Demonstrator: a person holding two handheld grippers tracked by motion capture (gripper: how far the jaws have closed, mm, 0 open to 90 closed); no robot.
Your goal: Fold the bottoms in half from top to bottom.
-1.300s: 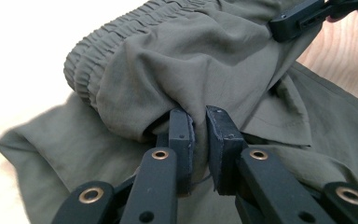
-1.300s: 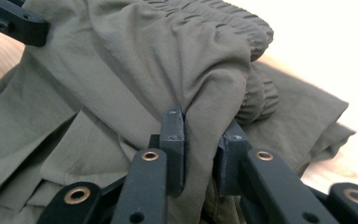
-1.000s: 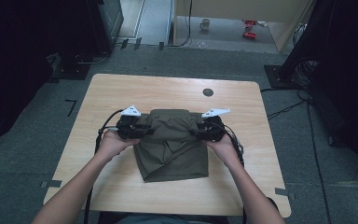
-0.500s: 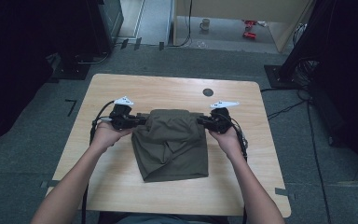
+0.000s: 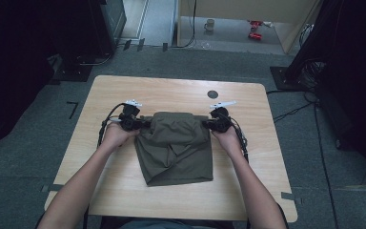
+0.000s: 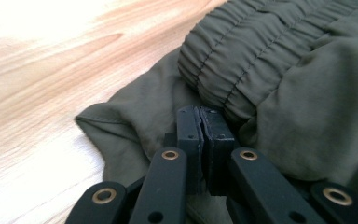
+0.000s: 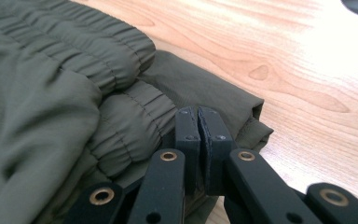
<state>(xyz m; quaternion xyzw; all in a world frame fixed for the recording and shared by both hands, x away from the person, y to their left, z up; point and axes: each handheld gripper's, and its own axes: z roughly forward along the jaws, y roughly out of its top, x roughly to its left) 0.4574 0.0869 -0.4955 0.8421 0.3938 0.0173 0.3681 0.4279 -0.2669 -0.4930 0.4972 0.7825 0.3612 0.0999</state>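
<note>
An olive-green garment (image 5: 176,148) with an elastic waistband lies folded in the middle of the wooden table (image 5: 171,90). My left gripper (image 5: 143,123) is at the garment's upper left corner and my right gripper (image 5: 205,124) at its upper right corner. In the left gripper view the jaws (image 6: 200,112) are pressed shut against the cloth just below the gathered waistband (image 6: 284,60). The right gripper view has that gripper (image 7: 198,112) shut the same way beside the waistband (image 7: 121,116), with a thin flap of fabric under it.
A small dark round mark (image 5: 212,94) sits on the table beyond the right gripper. On the floor behind the table stand a mug (image 5: 210,24) and a red object (image 5: 255,31). Dark equipment and cables flank the table on both sides.
Half a second ago both grippers stood farther apart with the garment's top edge drawn wide. They have since come back inward a little, and the top of the cloth sits looser.
</note>
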